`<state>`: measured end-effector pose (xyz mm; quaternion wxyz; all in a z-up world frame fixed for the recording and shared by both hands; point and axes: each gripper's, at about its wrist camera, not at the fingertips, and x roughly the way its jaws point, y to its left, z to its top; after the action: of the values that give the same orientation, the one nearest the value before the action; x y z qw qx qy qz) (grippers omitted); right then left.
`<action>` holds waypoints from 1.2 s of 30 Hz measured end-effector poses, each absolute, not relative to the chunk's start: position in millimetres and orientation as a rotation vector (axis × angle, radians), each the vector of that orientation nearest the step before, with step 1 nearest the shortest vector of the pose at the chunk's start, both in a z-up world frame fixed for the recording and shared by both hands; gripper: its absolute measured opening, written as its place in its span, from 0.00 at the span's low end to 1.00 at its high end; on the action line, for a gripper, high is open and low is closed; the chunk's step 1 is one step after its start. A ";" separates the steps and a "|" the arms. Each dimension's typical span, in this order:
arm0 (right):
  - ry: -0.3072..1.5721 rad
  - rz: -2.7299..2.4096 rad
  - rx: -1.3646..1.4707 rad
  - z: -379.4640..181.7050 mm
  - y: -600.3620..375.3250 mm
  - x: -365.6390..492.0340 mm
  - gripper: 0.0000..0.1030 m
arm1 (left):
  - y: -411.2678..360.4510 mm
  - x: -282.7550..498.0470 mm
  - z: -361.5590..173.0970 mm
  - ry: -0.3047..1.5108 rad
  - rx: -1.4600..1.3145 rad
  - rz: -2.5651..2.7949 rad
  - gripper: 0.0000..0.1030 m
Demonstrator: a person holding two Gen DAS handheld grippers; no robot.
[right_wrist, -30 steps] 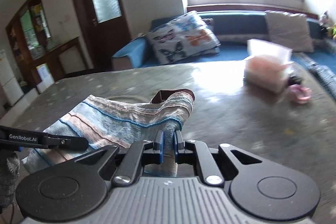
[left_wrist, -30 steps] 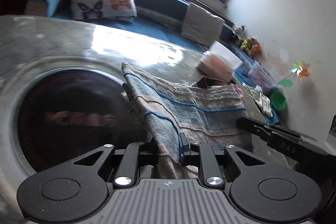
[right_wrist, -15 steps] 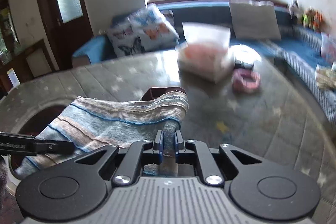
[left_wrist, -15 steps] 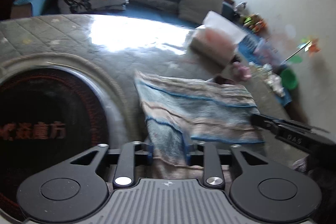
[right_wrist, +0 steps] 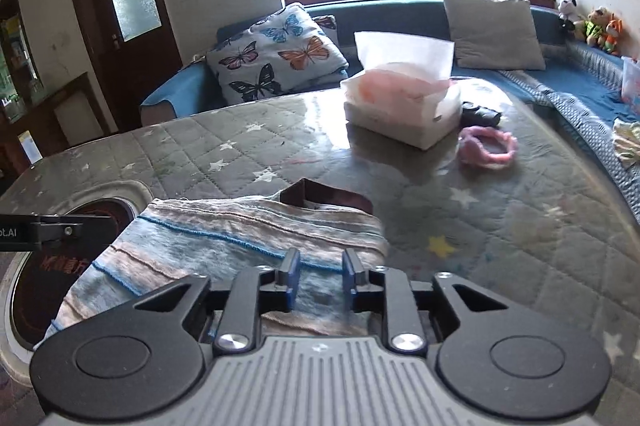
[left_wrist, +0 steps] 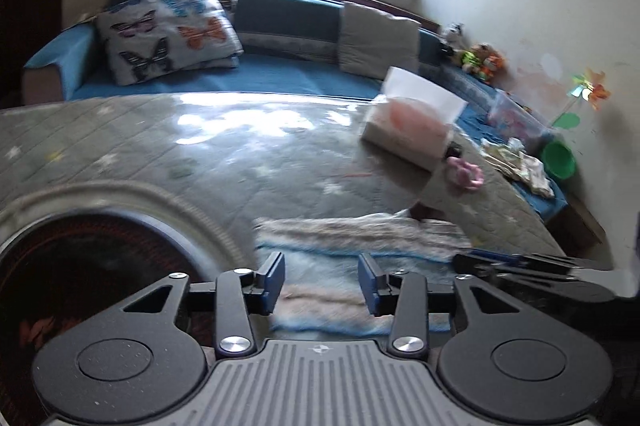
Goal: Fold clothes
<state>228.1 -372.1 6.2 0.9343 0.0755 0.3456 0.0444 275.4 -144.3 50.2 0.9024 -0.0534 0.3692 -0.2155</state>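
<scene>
Quilted grey table cover (right_wrist: 224, 154) is seen spread ahead of both grippers, with the folded striped garment (right_wrist: 224, 246) laid flat on it right under the fingers. The left gripper (left_wrist: 321, 282) is held wide open over it, nothing pinched. The right gripper (right_wrist: 319, 278) is parted too, gripping nothing.

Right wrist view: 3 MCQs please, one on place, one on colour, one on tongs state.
1. Where does the pink ring lie?
A. on the towel
B. on the table beside the tissue box
C. on the sofa

2. What colour are the thin stripes on the towel?
A. blue
B. green
C. black

3. How do the right tongs stand?
A. shut on the towel
B. shut on nothing
C. open over the towel

Answers: 1 B, it rests on the table next to the tissue box; 2 A, blue lines cross the cloth; 3 C, a gap shows between the fingers, with cloth below.
</scene>
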 end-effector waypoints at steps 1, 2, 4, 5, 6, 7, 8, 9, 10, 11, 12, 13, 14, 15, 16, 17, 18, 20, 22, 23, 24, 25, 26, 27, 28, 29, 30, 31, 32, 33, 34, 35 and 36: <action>0.708 0.091 0.157 4.4 -371.6 231.1 0.24 | -151.0 278.4 50.0 0.765 -0.101 -0.463 0.38; 0.709 0.091 0.160 2.6 -371.6 233.6 0.24 | -157.7 281.5 49.7 0.766 -0.092 -0.480 0.36; 0.716 0.088 0.163 -1.1 -372.0 238.0 0.24 | -170.5 288.5 47.9 0.769 -0.073 -0.509 0.34; 0.722 0.085 0.162 -3.1 -372.2 239.9 0.24 | -176.4 292.9 45.7 0.775 -0.065 -0.520 0.34; 0.723 0.083 0.160 -4.2 -372.5 241.3 0.24 | -181.6 297.0 43.3 0.780 -0.058 -0.530 0.33; 0.724 0.081 0.158 -5.1 -372.9 242.4 0.24 | -183.2 300.3 40.2 0.787 -0.058 -0.530 0.32; 0.722 0.082 0.162 -4.9 -373.3 243.0 0.24 | -184.7 303.7 37.1 0.794 -0.058 -0.530 0.32; 0.716 0.087 0.166 -3.6 -373.2 243.3 0.24 | -186.2 307.0 34.1 0.800 -0.058 -0.530 0.30; 0.707 0.094 0.165 -2.0 -372.4 243.7 0.24 | -187.8 310.3 31.0 0.807 -0.058 -0.531 0.29; 0.698 0.103 0.164 -0.5 -371.0 244.5 0.24 | -189.3 313.7 27.9 0.814 -0.058 -0.531 0.28; 0.690 0.115 0.164 1.1 -369.4 246.1 0.24 | -190.9 317.0 24.8 0.821 -0.057 -0.531 0.27; 0.683 0.128 0.165 2.5 -367.4 248.2 0.24 | -192.4 320.4 21.8 0.827 -0.057 -0.531 0.27; 0.679 0.138 0.162 3.2 -365.2 250.3 0.24 | -193.6 323.3 19.0 0.833 -0.058 -0.532 0.27; 0.675 0.147 0.157 3.7 -363.0 252.4 0.24 | -192.8 324.5 18.1 0.833 -0.062 -0.532 0.28; 0.676 0.154 0.146 2.8 -359.7 256.6 0.24 | -192.4 326.1 16.8 0.837 -0.066 -0.531 0.28; 0.679 0.160 0.133 1.5 -356.0 261.5 0.24 | -191.9 327.5 15.7 0.840 -0.070 -0.530 0.28; 0.684 0.162 0.126 0.4 -353.9 264.3 0.24 | -191.7 327.9 15.5 0.842 -0.071 -0.531 0.28; 0.692 0.164 0.123 0.9 -353.3 258.3 0.24 | -191.2 328.6 15.2 0.845 -0.073 -0.533 0.28; 0.700 0.167 0.121 1.8 -353.0 250.9 0.23 | -190.5 329.2 15.2 0.847 -0.076 -0.535 0.28; 0.704 0.168 0.119 2.3 -352.9 247.2 0.23 | -189.1 327.9 17.0 0.845 -0.079 -0.535 0.28; 0.708 0.169 0.118 2.7 -352.8 243.5 0.24 | -187.7 325.6 19.0 0.842 -0.079 -0.536 0.28; 0.712 0.170 0.117 3.2 -352.7 239.8 0.24 | -185.9 322.5 21.3 0.838 -0.076 -0.533 0.28; 0.716 0.172 0.116 3.6 -352.5 236.1 0.24 | -184.0 319.1 23.7 0.834 -0.074 -0.531 0.28; 0.720 0.173 0.114 4.1 -352.4 232.4 0.24 | -182.2 314.4 26.2 0.828 -0.072 -0.534 0.28; 0.724 0.174 0.113 4.5 -352.3 228.7 0.24 | -180.5 309.7 28.8 0.822 -0.070 -0.536 0.28; 0.728 0.176 0.112 5.0 -352.1 225.0 0.24 | -178.8 304.7 31.2 0.817 -0.068 -0.538 0.28; 0.732 0.177 0.111 5.4 -352.0 221.3 0.25 | -177.6 298.3 32.6 0.813 -0.063 -0.544 0.27; 0.736 0.178 0.110 5.9 -351.9 217.6 0.25 | -176.4 291.9 34.1 0.810 -0.058 -0.549 0.28; 0.739 0.180 0.108 6.3 -351.7 213.9 0.25 | -175.3 285.4 35.4 0.806 -0.052 -0.554 0.28; 0.743 0.181 0.107 6.8 -351.6 210.3 0.25 | -174.2 278.3 36.0 0.803 -0.046 -0.558 0.28; 0.747 0.182 0.106 7.3 -351.5 206.6 0.25 | -173.2 271.4 35.8 0.804 -0.040 -0.565 0.28; 0.751 0.183 0.105 7.7 -351.4 202.9 0.25 | -172.3 264.4 35.6 0.804 -0.034 -0.571 0.28; 0.756 0.189 0.102 8.6 -351.0 193.2 0.25 | -171.1 257.0 35.0 0.801 -0.028 -0.574 0.28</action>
<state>193.2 -351.0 8.6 0.9239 0.0497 0.3681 0.0920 257.0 -171.1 35.0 0.8809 -0.0133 0.3846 -0.2756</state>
